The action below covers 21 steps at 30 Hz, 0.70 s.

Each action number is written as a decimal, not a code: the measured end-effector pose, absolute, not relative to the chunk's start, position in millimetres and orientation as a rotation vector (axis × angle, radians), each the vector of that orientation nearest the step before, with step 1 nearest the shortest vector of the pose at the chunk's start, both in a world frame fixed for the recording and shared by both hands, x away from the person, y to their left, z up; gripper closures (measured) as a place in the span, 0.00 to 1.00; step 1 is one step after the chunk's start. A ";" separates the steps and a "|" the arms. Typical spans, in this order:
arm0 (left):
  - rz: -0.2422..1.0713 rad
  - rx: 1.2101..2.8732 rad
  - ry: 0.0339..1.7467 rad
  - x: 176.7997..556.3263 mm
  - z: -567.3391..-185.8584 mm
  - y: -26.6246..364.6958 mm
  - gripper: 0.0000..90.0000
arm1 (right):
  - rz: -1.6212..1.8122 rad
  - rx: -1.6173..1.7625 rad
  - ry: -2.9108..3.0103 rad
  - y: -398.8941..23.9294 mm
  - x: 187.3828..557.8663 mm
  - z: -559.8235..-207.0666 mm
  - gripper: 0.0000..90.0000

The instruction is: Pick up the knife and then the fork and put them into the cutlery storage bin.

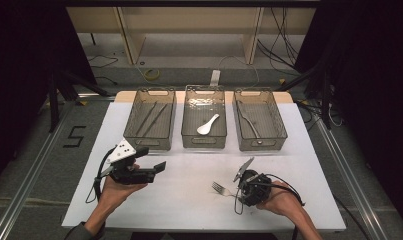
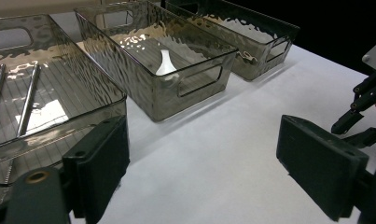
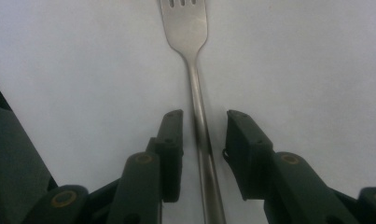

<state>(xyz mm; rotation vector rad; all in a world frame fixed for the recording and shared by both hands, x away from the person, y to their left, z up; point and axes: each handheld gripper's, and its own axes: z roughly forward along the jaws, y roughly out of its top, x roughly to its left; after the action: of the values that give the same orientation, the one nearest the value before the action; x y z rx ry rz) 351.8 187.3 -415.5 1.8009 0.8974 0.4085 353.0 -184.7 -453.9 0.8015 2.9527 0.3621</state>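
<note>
The fork [image 3: 195, 93] lay flat on the white worktop [image 1: 189, 200], near its front edge and right of centre. The right hand-held gripper [image 3: 203, 154] stood over the fork's handle, 1 jaw on each side of it. The pads [image 3: 172, 149] were partly spread, with a visible gap to the handle on both sides, so nothing was pinched. The tines pointed away from the gripper, toward the left in the high view [image 1: 218, 188]. The right hand-held gripper [image 1: 239, 189] there sat at the handle end of the fork.

The left hand-held gripper [image 1: 156, 167] was held above the worktop's left front area, jaws spread wide and empty, well apart from the fork. In its own view [image 2: 209, 158] bare worktop lay between its jaws.

3 smoked clear bins stood in a row along the rear half of the worktop. The left bin [image 1: 139, 131] held 2 chopsticks [image 1: 151, 119], the middle bin [image 1: 186, 135] a white spoon [image 1: 208, 125], and the right bin [image 1: 280, 127] a knife [image 1: 250, 122].

The worktop stood on a grey floor [image 1: 44, 165] between metal rails, with cables behind it and dark curtains at both sides.

Open worktop ran between the fork and the bins. The front edge lay close behind the right hand [image 1: 284, 202].
</note>
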 end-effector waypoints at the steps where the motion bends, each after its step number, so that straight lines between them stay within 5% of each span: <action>1: 0.409 1.802 0.897 351.7 -415.6 187.2 0.18 | 0.356 0.797 2.952 -184.1 352.8 -454.3 0.76; 21: 0.410 1.801 0.901 351.8 -415.7 187.1 0.18 | 0.290 0.742 2.985 -176.3 353.7 -455.7 0.94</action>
<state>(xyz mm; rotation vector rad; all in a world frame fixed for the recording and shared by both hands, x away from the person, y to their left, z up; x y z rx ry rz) 351.8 187.1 -415.7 1.8007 0.9005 0.4098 353.7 -176.3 -455.7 0.7416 2.9847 0.2905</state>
